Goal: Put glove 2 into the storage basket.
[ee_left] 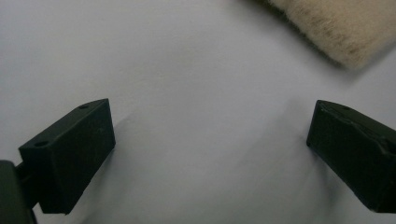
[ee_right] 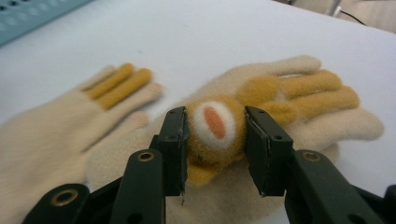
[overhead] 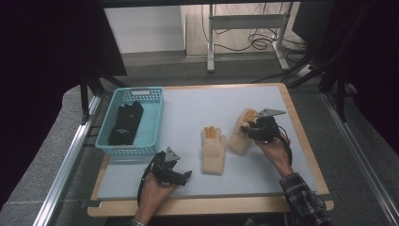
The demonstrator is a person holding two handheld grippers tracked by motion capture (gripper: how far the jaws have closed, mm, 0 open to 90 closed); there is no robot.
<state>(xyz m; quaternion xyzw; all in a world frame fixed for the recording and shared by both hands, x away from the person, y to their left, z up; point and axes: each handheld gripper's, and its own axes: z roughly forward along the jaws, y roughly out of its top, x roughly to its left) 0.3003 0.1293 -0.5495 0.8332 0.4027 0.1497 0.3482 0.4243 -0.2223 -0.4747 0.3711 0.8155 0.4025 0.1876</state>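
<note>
Glove (ee_right: 280, 107): right hand-held gripper (ee_right: 215, 126) pinches its orange pad, wrist angled over desk (overhead: 188, 113).
Left hand-held gripper (ee_left: 210, 140): jaws wide, empty.
High view: basket (overhead: 153, 120).

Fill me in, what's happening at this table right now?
A person works two handheld grippers over a table. The right gripper has its fingers shut on the padded patch of the right glove. The left glove lies flat beside it. The left gripper sits open near the front edge with nothing between its fingers. A teal basket at the left already holds dark gloves.
</note>
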